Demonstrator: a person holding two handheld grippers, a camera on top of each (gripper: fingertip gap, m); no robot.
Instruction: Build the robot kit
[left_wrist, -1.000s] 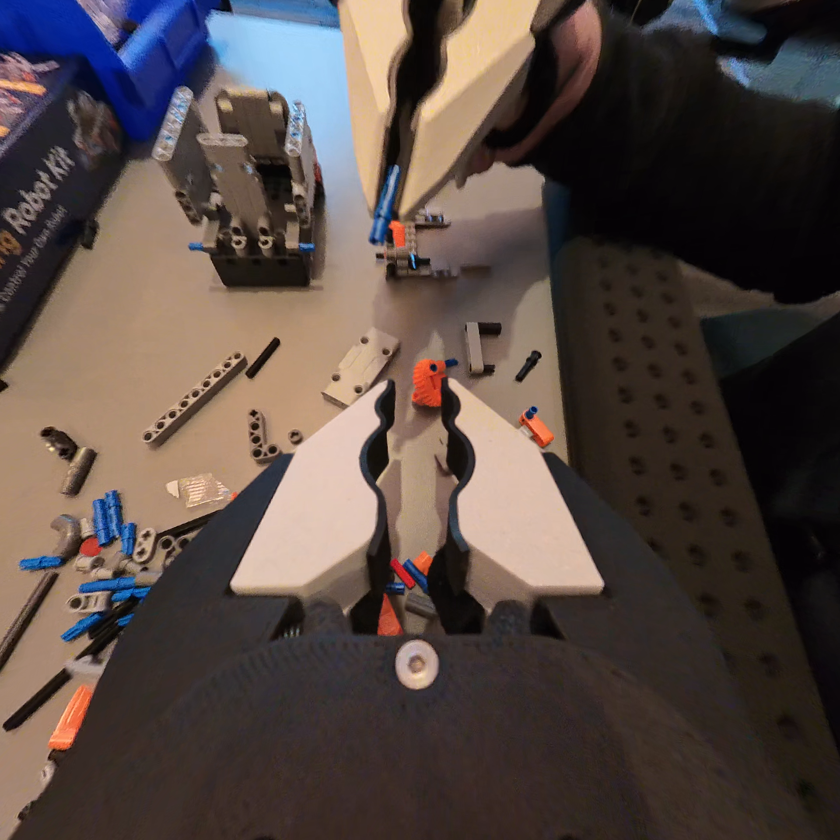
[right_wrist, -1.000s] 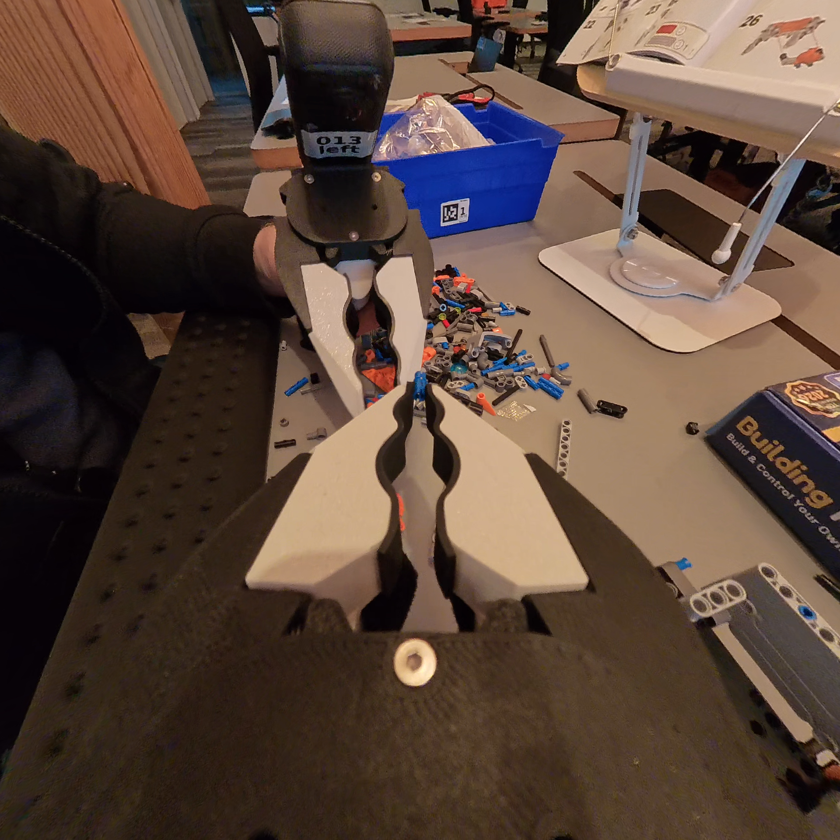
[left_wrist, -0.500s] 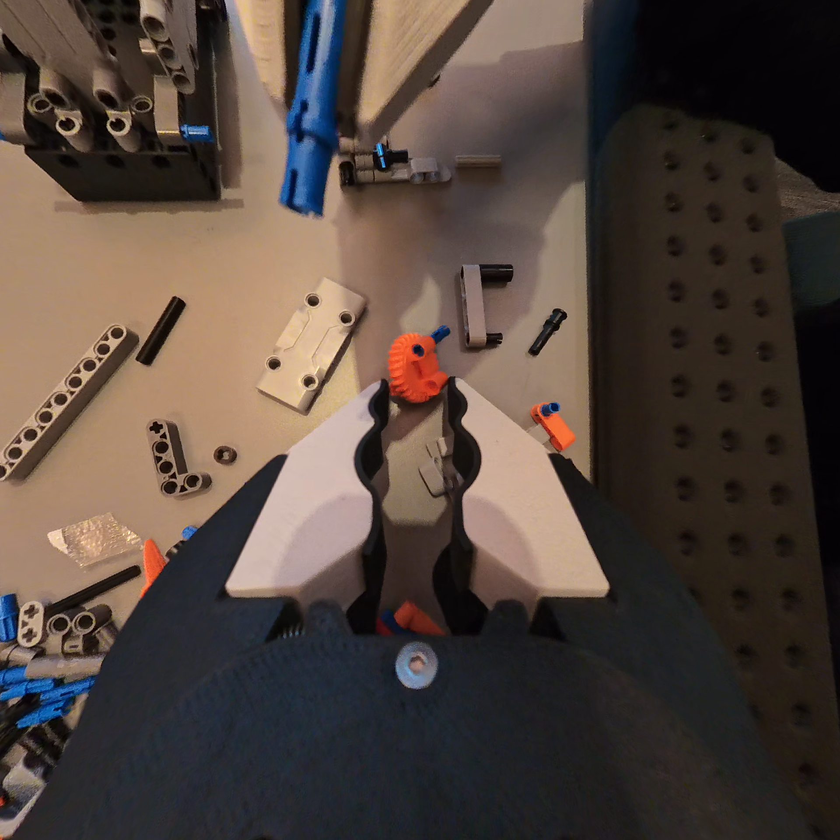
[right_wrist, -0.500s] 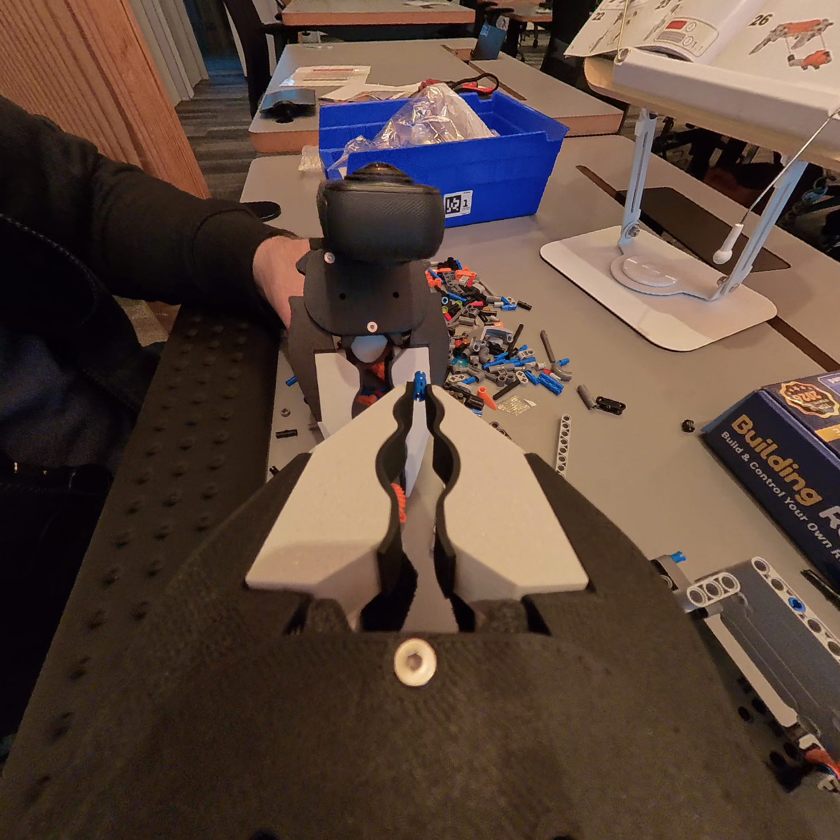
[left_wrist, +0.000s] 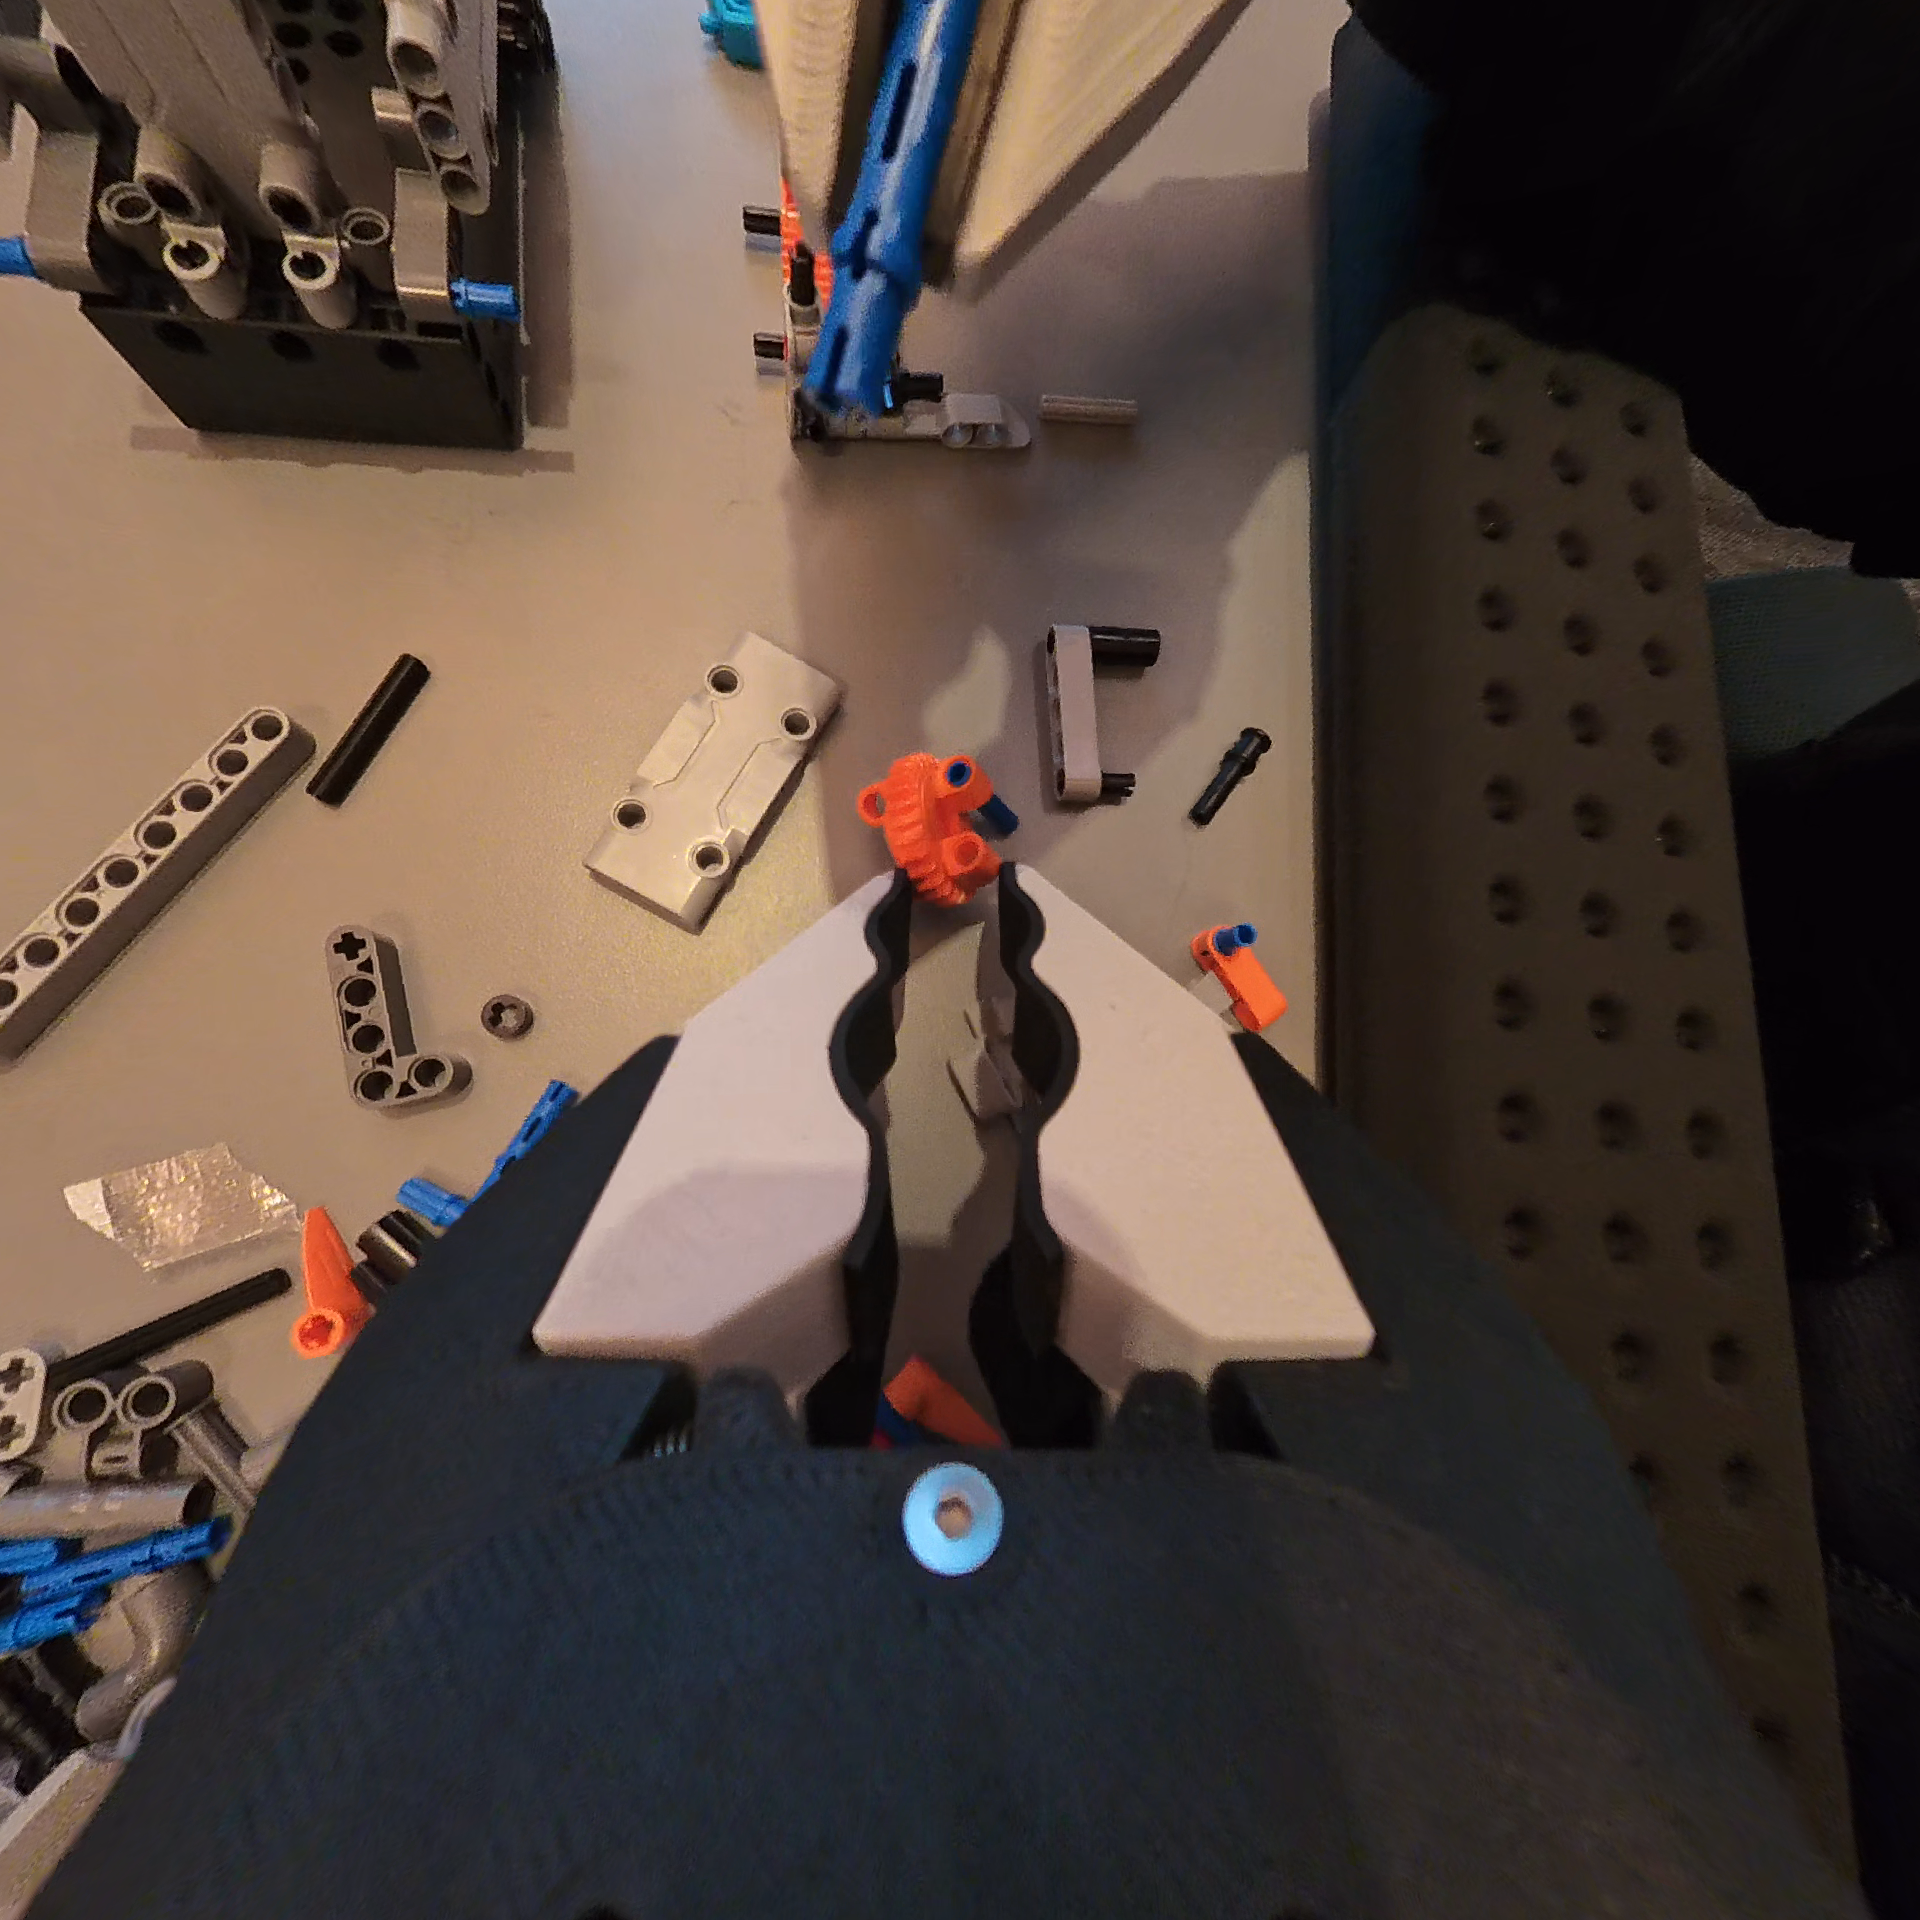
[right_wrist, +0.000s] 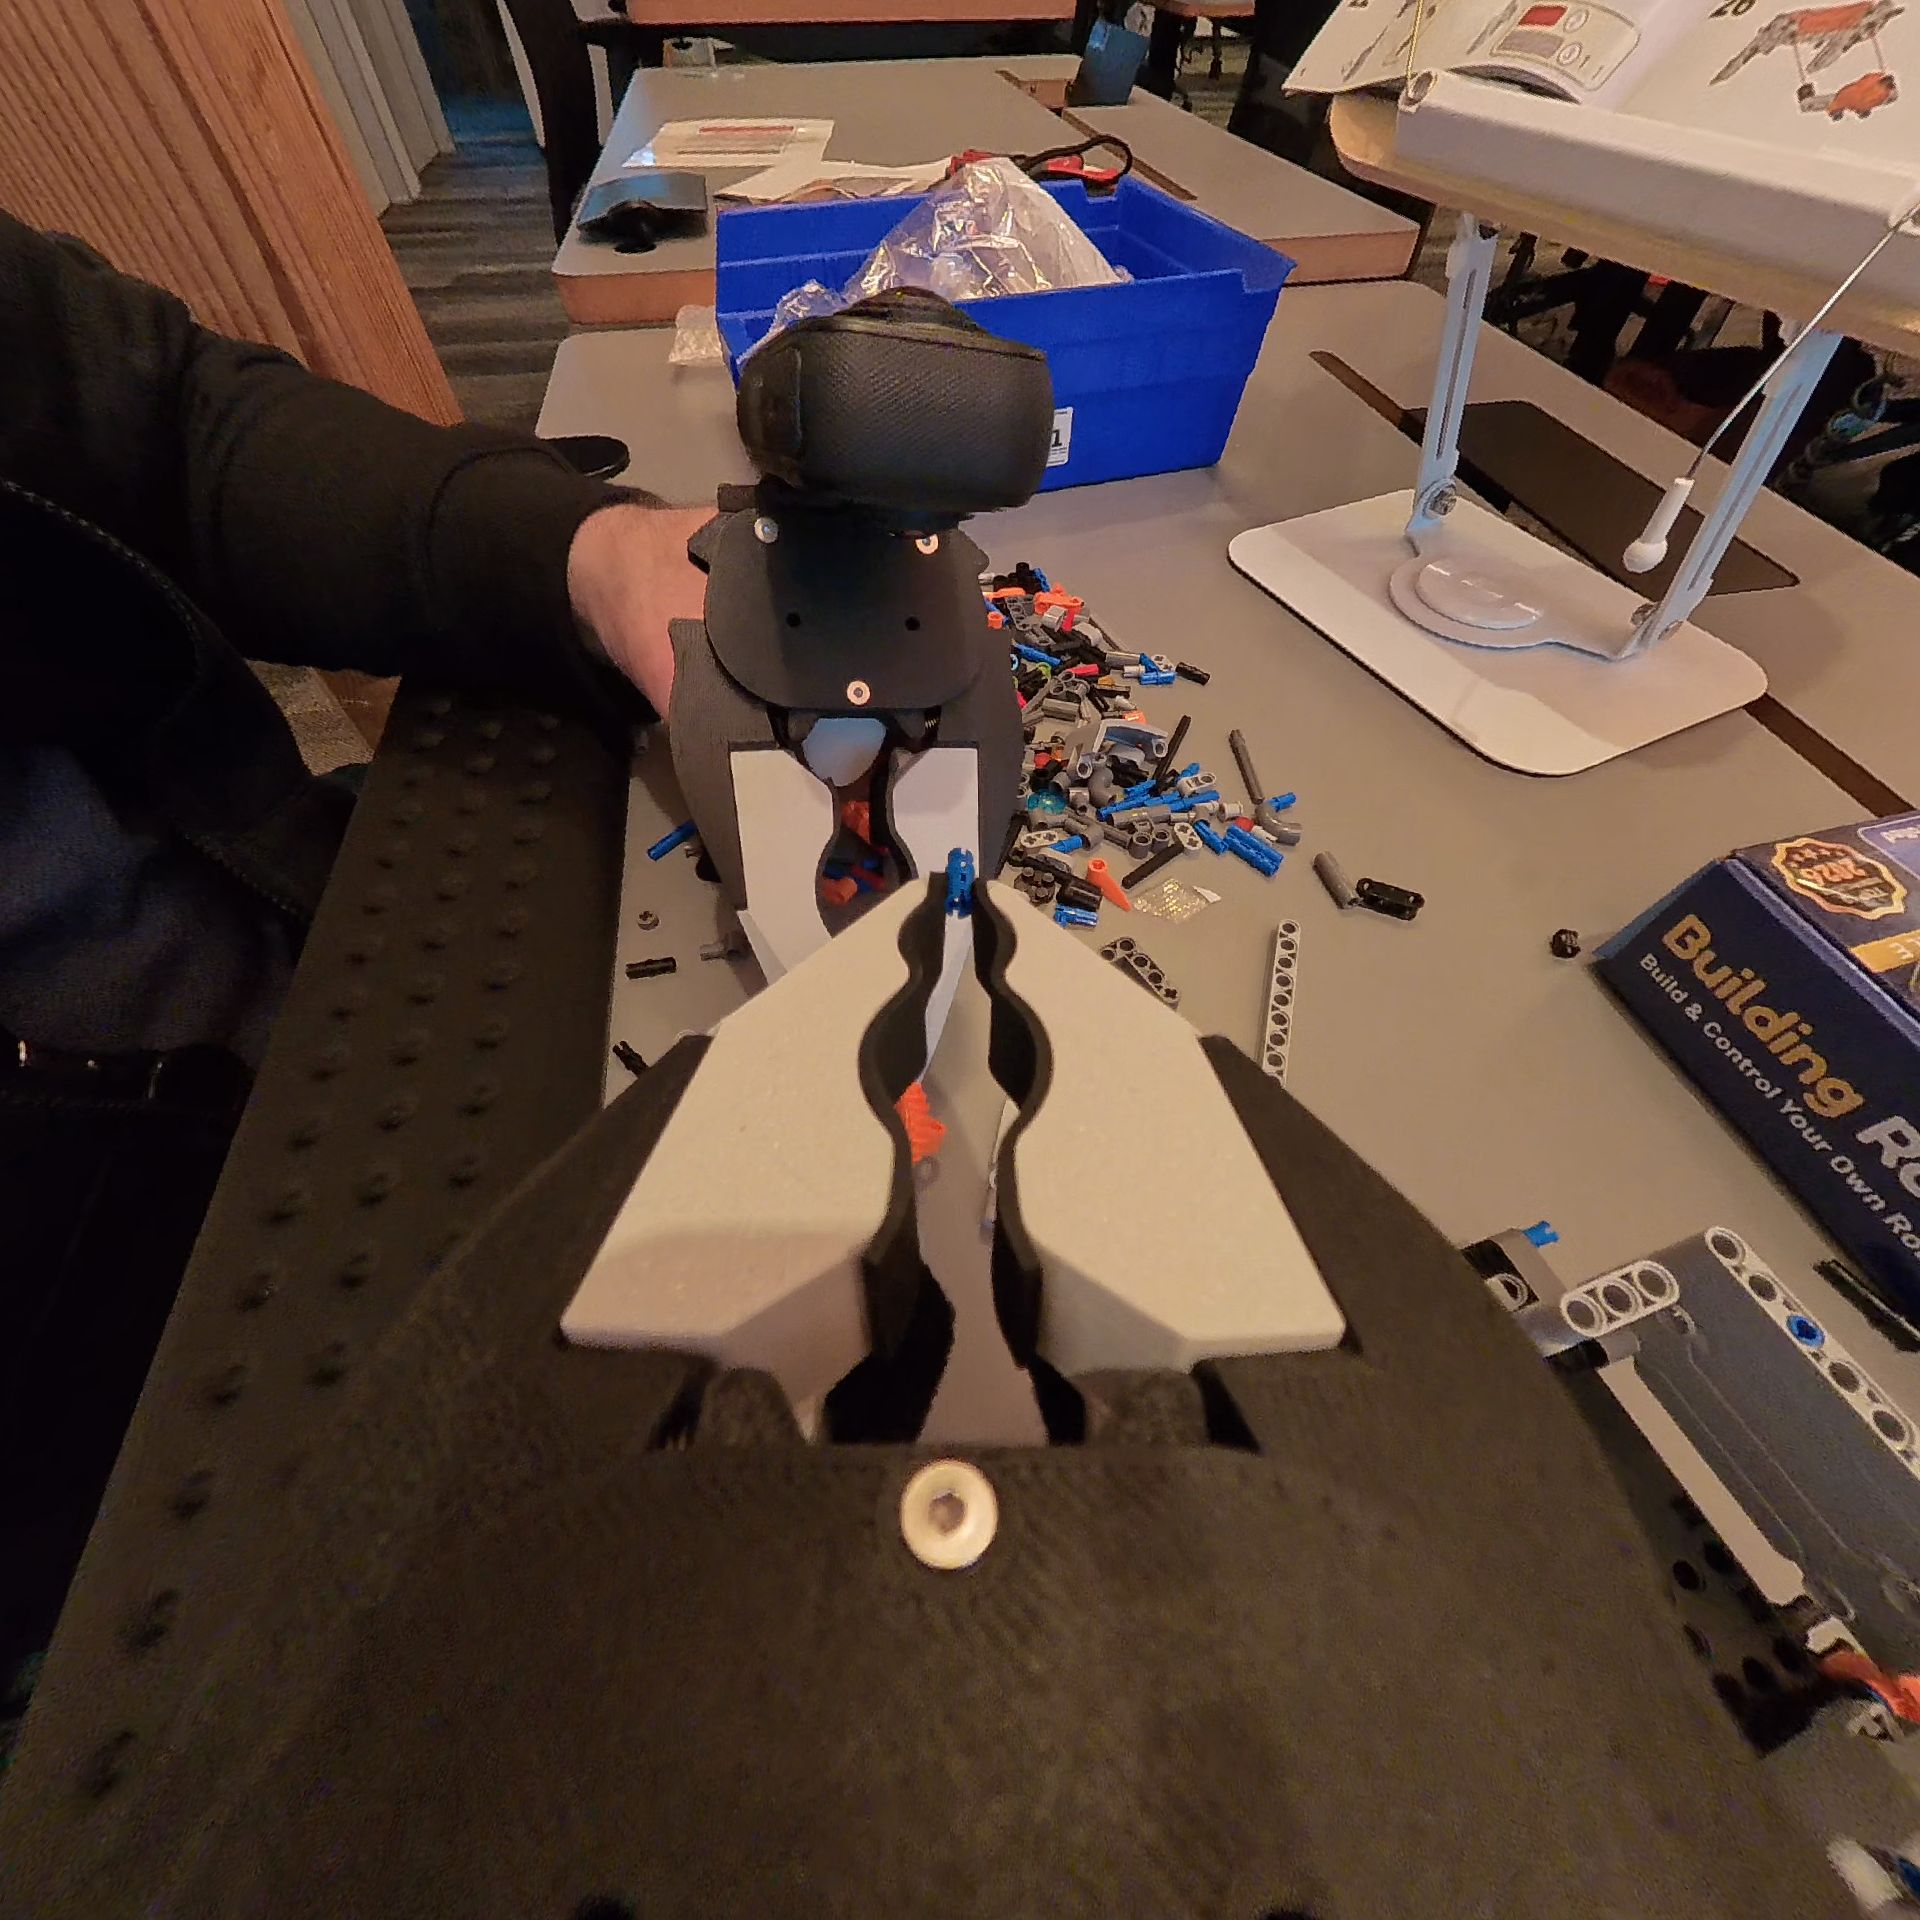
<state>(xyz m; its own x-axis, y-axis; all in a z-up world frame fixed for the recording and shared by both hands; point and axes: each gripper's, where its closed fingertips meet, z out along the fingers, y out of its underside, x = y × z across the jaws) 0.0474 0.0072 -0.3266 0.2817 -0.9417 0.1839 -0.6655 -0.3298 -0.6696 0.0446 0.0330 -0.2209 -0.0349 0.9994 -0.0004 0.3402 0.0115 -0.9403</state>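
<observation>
My left gripper (left_wrist: 949, 883) points down at the table. Its jaws are narrow and the tips pinch the lower edge of an orange gear (left_wrist: 928, 826), which stands tilted with small blue pins in it. My right gripper (right_wrist: 961, 904) is shut on a long blue pin (right_wrist: 958, 881). In the left wrist view the right gripper (left_wrist: 888, 249) comes in from the top. There the blue pin (left_wrist: 868, 239) reaches down to a small grey assembly with black pins (left_wrist: 914, 416). In the right wrist view the left gripper's body (right_wrist: 852, 623) stands just behind my right fingertips, held by a hand.
A grey and black built model (left_wrist: 291, 208) stands at far left. A grey plate (left_wrist: 717, 790), a long beam (left_wrist: 145, 862) and an L-shaped beam (left_wrist: 379, 1029) lie nearby. A black perforated pad (left_wrist: 1558, 935) lines the table edge. Beyond lie a parts pile (right_wrist: 1122, 790), a blue bin (right_wrist: 1143, 343), a box (right_wrist: 1787, 1039) and a booklet stand (right_wrist: 1486, 623). Spacing between my two grippers at the tips: around 11 cm. My right tips are about 11 cm from the grey plate (left_wrist: 717, 790), my left tips only 4 cm.
My left gripper has come down onto the orange gear and its jaws have narrowed; the gear has tipped from flat to tilted. The right gripper has brought the blue pin down to the small assembly.
</observation>
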